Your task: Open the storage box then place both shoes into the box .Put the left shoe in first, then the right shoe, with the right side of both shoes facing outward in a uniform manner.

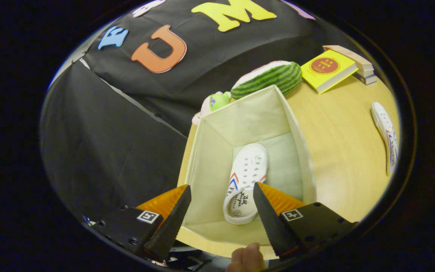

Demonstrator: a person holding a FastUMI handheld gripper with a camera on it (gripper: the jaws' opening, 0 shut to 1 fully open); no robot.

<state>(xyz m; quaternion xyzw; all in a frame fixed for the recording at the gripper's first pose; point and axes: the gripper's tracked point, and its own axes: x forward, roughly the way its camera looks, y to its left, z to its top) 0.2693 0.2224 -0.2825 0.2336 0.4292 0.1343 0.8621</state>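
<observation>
So in the claw's view, the claw (221,192) hung over the open box (300,151) with its fingers spread wide apart and nothing between them. It wasn't touching anything as far as the picture showed. Looking down past the fingers, one shoe (247,177) lay flat on the box floor, heel end nearest the claw and toe pointing away toward the far wall. So the lid part looked done and the first shoe was already in.

The second shoe (386,136) was well apart from the box, off to the right on the counter (338,143), lying long-ways near the counter's edge. That one looked like the next thing to grab.

Handling guess: it's a light canvas-type sneaker, soft upper, stiffer rubbery sole, nothing fragile about it. The upper would probably squash under a pinch, so taking it across the heel collar or across the sides of the sole seemed the safer hold. The box walls looked like soft fabric too, so bumping them could nudge the box.

Beyond the box sat a watermelon plush (274,77) and a small green toy (217,101), with a yellow book (327,70) further right. A person's thumb (246,258) showed just below the fingers.
</observation>
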